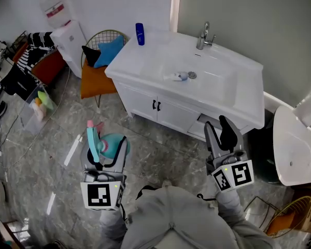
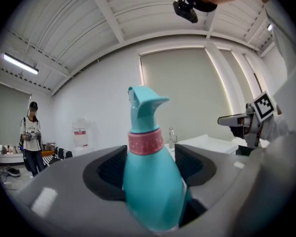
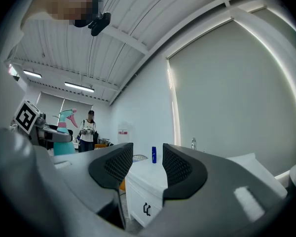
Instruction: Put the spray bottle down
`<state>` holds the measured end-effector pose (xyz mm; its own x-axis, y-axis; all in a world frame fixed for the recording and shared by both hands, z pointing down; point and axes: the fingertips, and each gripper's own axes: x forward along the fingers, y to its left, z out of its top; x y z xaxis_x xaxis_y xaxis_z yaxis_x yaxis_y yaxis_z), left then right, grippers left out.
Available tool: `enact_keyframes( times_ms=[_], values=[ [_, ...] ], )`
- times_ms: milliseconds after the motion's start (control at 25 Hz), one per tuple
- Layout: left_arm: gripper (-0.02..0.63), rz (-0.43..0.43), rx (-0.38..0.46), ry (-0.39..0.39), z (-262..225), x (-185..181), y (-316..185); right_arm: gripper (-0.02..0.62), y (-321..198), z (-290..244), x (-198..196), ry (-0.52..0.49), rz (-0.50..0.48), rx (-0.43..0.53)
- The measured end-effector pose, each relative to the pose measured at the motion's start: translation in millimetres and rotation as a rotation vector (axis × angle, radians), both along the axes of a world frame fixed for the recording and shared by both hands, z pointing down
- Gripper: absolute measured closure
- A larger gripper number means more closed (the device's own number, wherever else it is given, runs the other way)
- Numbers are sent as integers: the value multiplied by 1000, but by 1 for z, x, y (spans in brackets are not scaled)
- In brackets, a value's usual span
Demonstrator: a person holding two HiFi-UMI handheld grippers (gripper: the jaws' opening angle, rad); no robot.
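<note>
A teal spray bottle (image 1: pixel 110 143) with a pink collar and trigger stands upright between the jaws of my left gripper (image 1: pixel 107 152), which is shut on its body. It is held above the tiled floor, left of the vanity. In the left gripper view the bottle (image 2: pixel 150 181) fills the gap between both pads. My right gripper (image 1: pixel 220 134) is held near the vanity's front right corner, open, with nothing between its jaws (image 3: pixel 148 164). From the right gripper view the bottle (image 3: pixel 64 132) shows far off at the left.
A white vanity (image 1: pixel 160 56) with a basin, faucet (image 1: pixel 203 35) and blue bottle (image 1: pixel 140 33) stands ahead. A toilet (image 1: pixel 295 149) is at the right. A wire chair with orange cushion (image 1: pixel 96 79) and a water dispenser (image 1: pixel 67 35) are at the left. A person (image 2: pixel 32 137) stands far off.
</note>
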<state>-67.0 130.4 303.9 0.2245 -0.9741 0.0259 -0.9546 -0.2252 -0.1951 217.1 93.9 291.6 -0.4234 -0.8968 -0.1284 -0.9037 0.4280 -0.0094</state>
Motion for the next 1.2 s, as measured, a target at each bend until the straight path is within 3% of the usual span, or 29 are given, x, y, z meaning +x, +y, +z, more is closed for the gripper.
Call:
enact_keyframes(
  times_ms=[560,1200],
  values=[
    [253,23,19,-5,-2,-13,-74,410,-67,5,-19,-12,8,4],
    [253,137,16,8,-5,-72,-211,410,-177,-1,-81,8,108,-3]
  ],
)
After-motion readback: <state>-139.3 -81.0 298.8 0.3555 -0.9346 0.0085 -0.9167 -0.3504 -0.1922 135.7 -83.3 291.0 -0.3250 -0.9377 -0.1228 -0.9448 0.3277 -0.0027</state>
